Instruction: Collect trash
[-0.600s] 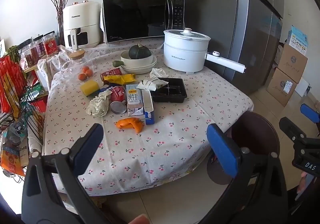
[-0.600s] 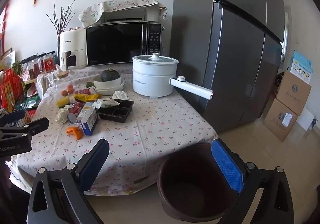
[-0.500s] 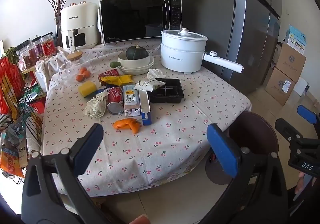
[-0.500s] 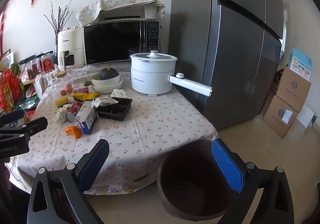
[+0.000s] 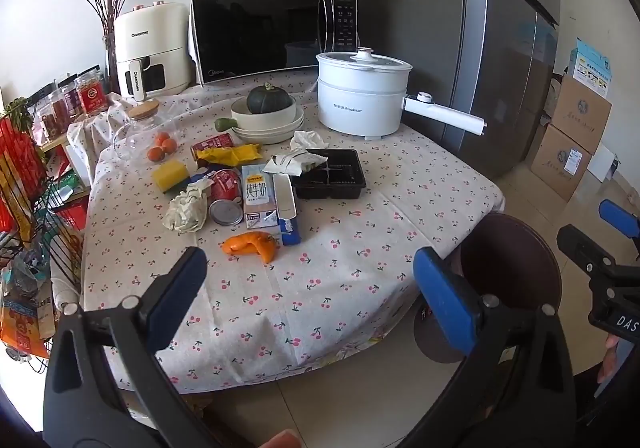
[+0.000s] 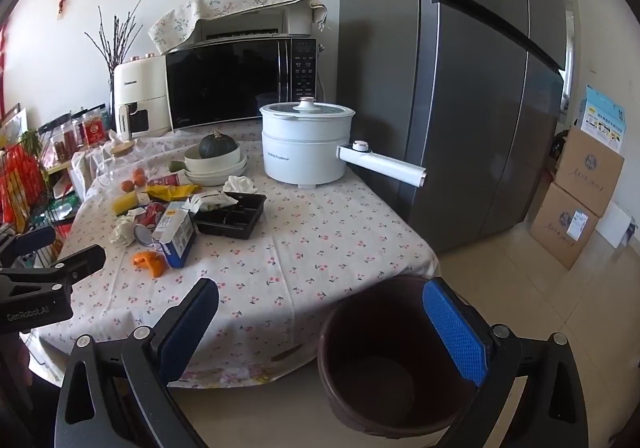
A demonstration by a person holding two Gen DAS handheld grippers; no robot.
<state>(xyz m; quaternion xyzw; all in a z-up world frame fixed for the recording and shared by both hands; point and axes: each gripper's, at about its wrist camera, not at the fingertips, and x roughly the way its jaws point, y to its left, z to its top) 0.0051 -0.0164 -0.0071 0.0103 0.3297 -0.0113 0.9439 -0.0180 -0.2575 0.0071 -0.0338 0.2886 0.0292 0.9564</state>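
Trash lies on the cherry-print table (image 5: pixel 340 288): an orange peel (image 5: pixel 251 244), a milk carton (image 5: pixel 260 195), a crumpled paper (image 5: pixel 186 206), a red can (image 5: pixel 224 184), a yellow wrapper (image 5: pixel 232 154) and a black plastic tray (image 5: pixel 330 178). A brown bin (image 6: pixel 392 360) stands on the floor at the table's right front corner. My left gripper (image 5: pixel 310 300) is open and empty, in front of the table edge. My right gripper (image 6: pixel 320 332) is open and empty, above the bin's near side. The carton also shows in the right wrist view (image 6: pixel 176 234).
A white electric pot (image 5: pixel 364 96), stacked bowls with a squash (image 5: pixel 268 116), a microwave (image 5: pixel 276 34) and an air fryer (image 5: pixel 150 54) stand at the back. A grey fridge (image 6: pixel 472 88) is to the right, cardboard boxes (image 6: pixel 576 200) beyond it, a wire rack (image 5: pixel 24 184) on the left.
Both grippers have shifted slightly, so the table and bin sit a little differently in view. Both stay open and empty.
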